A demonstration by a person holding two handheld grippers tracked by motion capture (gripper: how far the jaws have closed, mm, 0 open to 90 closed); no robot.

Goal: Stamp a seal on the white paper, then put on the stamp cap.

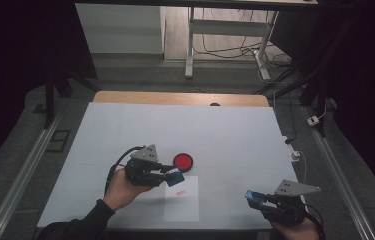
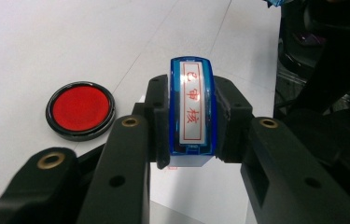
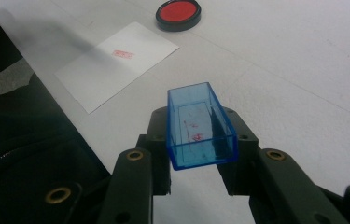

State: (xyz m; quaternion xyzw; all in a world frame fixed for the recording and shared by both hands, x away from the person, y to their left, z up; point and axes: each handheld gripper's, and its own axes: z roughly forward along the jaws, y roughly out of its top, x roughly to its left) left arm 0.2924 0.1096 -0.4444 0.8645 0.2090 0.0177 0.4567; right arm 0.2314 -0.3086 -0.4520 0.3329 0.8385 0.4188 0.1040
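My left gripper (image 1: 176,176) (image 2: 192,119) is shut on a blue stamp (image 2: 192,109) whose white label bears red characters; it hovers over the top of a white sheet of paper (image 1: 182,200) (image 3: 116,63). The sheet carries a small red stamped mark (image 1: 178,191) (image 3: 122,54). A round red ink pad (image 1: 183,161) (image 2: 80,110) (image 3: 178,13) in a black case lies just beyond the stamp. My right gripper (image 1: 253,197) (image 3: 200,130) sits near the table's front right edge, shut on the stamp's clear blue cap (image 3: 199,126), its hollow side up.
The white table top (image 1: 215,135) ends in a wooden strip (image 1: 180,98) at the far edge. Metal rails (image 1: 22,175) run along both sides of the table. A white desk frame (image 1: 225,35) and cables stand on the floor beyond.
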